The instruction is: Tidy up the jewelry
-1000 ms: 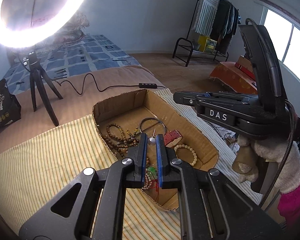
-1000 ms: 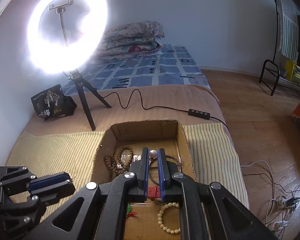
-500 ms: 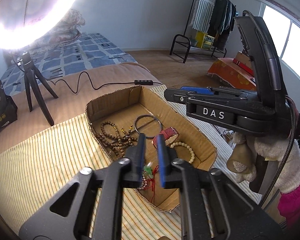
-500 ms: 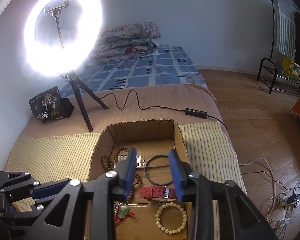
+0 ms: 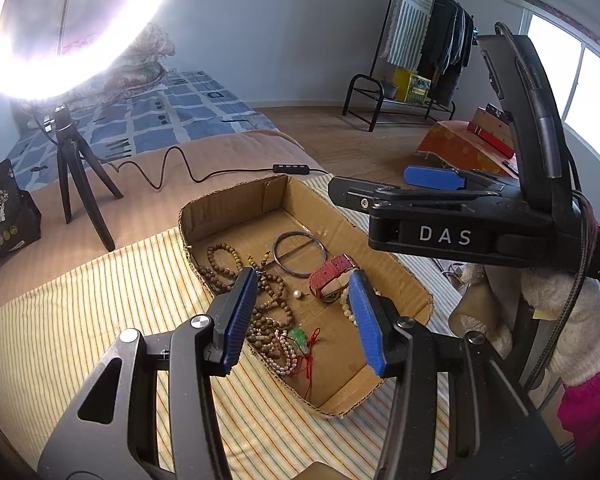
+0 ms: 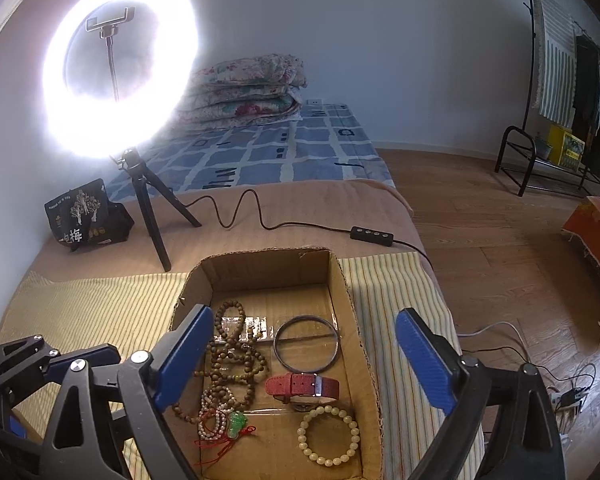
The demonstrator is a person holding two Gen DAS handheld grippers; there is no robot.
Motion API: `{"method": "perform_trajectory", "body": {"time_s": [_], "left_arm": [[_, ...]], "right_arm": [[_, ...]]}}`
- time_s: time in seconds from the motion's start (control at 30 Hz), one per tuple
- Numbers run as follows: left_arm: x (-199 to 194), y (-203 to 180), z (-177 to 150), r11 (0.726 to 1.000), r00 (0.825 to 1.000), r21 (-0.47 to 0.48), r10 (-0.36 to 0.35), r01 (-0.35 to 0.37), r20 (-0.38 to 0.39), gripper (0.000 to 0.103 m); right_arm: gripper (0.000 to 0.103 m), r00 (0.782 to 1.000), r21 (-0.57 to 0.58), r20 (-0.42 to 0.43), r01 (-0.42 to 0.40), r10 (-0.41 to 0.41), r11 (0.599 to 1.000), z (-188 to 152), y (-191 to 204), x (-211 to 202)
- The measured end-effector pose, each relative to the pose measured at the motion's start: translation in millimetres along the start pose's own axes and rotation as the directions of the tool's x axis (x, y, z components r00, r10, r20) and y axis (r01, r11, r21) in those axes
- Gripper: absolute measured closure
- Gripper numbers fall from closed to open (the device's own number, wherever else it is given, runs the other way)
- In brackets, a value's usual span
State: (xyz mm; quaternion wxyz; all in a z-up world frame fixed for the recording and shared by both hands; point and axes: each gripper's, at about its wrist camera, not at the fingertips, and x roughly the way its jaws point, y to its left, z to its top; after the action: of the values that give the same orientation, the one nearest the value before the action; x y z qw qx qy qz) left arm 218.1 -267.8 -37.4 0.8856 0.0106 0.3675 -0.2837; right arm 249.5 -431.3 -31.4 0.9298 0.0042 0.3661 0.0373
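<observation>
Fingers apart on both my grippers, nothing between the blue pads: the left gripper (image 5: pixel 304 312) has just been opening and stands at a moderate gap, while the right gripper (image 6: pixel 304 364) has just been opening too and now spreads wide, both hovering above the box (image 6: pixel 340 276) with no pad touching any jewelry. In the right wrist view I see the cardboard box lying open on a striped cloth (image 6: pixel 92 300), and inside it the wooden beads (image 6: pixel 236 356) piled along the left side, a dark bangle (image 6: pixel 306 345) near the middle, a red watch (image 6: pixel 302 385) just in front of the bangle, and a pale bead bracelet (image 6: pixel 328 436) nearest the camera. A green pendant (image 6: pixel 237 424) on red cord lies beside the beads, next to a small pinkish bead string. In the left wrist view a single pearl (image 5: pixel 297 293) sits on the box floor between the beads and the watch. My right gripper also shows there, above the box's right edge, held by a hand in a fuzzy cream glove (image 5: pixel 572 320). Beyond the box a lit ring light (image 6: pixel 120 60) stands on a tripod on the bed, its cable trailing across the brown blanket.
</observation>
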Motion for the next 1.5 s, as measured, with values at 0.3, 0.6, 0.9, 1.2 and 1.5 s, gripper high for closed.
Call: {"method": "perform_trajectory", "body": {"time_s": [0.3,0.6,0.9,1.2,1.5], "left_arm": [[-22,3,-2,1.000,1.000,0.017,0.011,-0.011,0.020,0.054],[-64,13,-5,0.999,0.997,0.033,0.036,-0.038,0.069,0.054],[-112,25,-17,0.994,0.990,0.073,0.071,-0.080,0.118,0.036],[-150,32,-33,0.989,0.982,0.070,0.115,-0.127,0.149,0.021],[-163,35,-47,0.980,0.972,0.072,0.173,-0.186,0.160,0.005]], "right_arm": [[0.001,0.999,-0.001,0.023,0.045,-0.045,0.999,1,12,-22],[0.000,0.993,-0.018,0.065,0.095,-0.094,0.995,3,34,-58],[0.000,0.983,-0.038,0.114,0.150,-0.145,0.988,-6,56,-105],[0.000,0.971,-0.013,0.167,0.174,-0.169,0.985,-24,73,-142],[0.000,0.963,-0.035,0.207,0.186,-0.175,0.982,-41,91,-156]]}}
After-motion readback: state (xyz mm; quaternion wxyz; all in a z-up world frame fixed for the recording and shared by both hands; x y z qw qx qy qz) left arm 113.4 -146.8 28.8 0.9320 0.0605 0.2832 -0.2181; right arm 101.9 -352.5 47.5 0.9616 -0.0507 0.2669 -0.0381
